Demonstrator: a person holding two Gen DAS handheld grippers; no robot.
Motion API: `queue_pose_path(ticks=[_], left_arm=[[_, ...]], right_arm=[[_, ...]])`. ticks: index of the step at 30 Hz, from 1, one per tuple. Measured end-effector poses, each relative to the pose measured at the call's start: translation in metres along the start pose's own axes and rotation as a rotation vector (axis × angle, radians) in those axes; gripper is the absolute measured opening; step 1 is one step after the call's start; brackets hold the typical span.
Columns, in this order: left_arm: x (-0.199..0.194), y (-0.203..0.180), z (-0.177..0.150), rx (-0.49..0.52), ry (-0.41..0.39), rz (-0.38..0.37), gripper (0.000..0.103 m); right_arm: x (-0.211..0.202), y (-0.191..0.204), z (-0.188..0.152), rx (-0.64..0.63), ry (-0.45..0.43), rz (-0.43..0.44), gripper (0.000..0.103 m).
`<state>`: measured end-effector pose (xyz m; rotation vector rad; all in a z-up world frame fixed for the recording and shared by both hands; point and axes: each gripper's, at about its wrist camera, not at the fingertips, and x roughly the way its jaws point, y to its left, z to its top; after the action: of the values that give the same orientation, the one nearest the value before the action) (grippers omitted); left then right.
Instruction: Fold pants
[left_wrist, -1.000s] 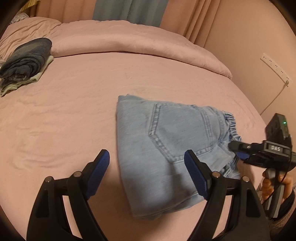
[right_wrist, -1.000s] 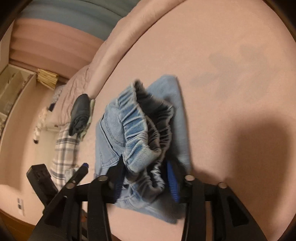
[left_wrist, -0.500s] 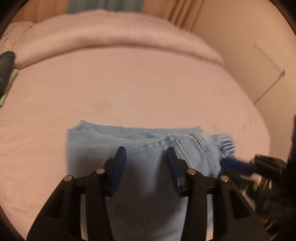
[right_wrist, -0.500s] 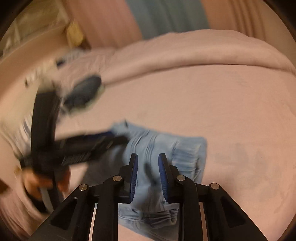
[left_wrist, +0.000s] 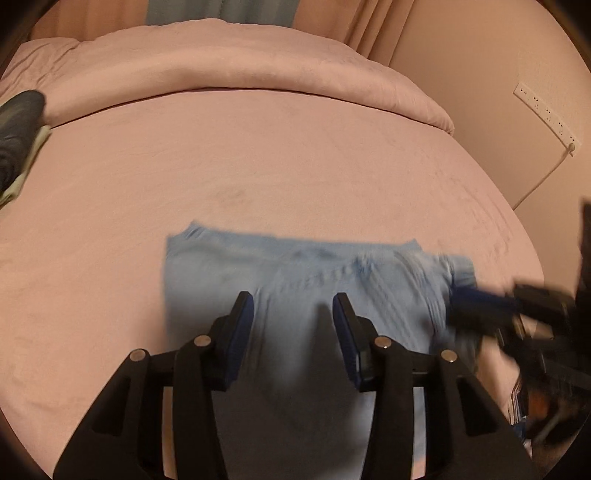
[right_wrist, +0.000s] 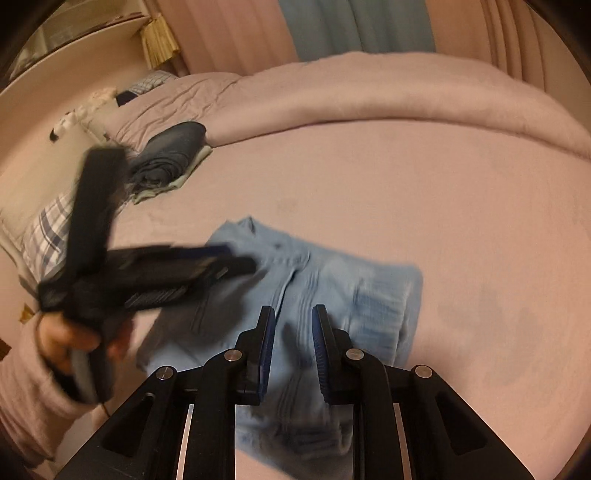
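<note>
Both claws are hanging parted and empty: left claw, right claw, over blurred pants on bed.

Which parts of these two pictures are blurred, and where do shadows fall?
Left wrist view: the jeans and the right gripper are motion-blurred, and a shadow lies between the fingers. Right wrist view: the left gripper is smeared; the bed stays sharp.

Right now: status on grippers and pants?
Left gripper part open over pants, holding nothing. Right gripper narrow gap, empty, above the waistband end. Pants folded on the bed. Dark clothes pile well clear.
</note>
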<state>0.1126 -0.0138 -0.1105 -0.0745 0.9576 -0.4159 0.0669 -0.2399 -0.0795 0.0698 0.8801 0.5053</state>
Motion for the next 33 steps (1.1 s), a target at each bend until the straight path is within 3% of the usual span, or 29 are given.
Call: queue_pose_path(ticks=[5, 8, 13, 16, 21, 23, 29, 30, 33], left_arm=[[-0.004, -0.011, -0.039, 0.068, 0.062, 0.031, 0.046], [-0.004, -0.016, -0.058, 0.108, 0.037, 0.054, 0.046], [-0.015, -0.009, -0.054, 0.045, 0.048, 0.046, 0.046], [-0.022, -0.014, -0.059, 0.076, 0.047, 0.068, 0.049], [-0.021, -0.018, -0.063, 0.108, 0.042, 0.102, 0.053], [-0.017, -0.021, -0.065, 0.126, 0.045, 0.124, 0.055], [-0.022, -0.021, -0.065, 0.117, 0.035, 0.139, 0.059], [-0.023, -0.021, -0.063, 0.112, 0.028, 0.136, 0.063], [-0.037, -0.019, -0.067, 0.098, 0.002, 0.147, 0.076]], right_arm=[[0.028, 0.005, 0.010, -0.046, 0.035, -0.040, 0.021], [0.046, -0.001, 0.004, -0.060, 0.096, -0.062, 0.020], [0.028, 0.002, 0.005, -0.054, 0.079, -0.071, 0.019], [0.005, 0.017, -0.007, -0.101, 0.053, -0.004, 0.019], [0.003, 0.030, -0.048, -0.156, 0.150, 0.004, 0.019], [0.006, 0.033, -0.063, -0.180, 0.145, -0.006, 0.019], [0.006, 0.017, -0.058, -0.058, 0.131, 0.056, 0.019], [0.003, 0.015, -0.056, -0.038, 0.126, 0.070, 0.021], [-0.019, 0.000, -0.052, 0.078, 0.062, 0.177, 0.045]])
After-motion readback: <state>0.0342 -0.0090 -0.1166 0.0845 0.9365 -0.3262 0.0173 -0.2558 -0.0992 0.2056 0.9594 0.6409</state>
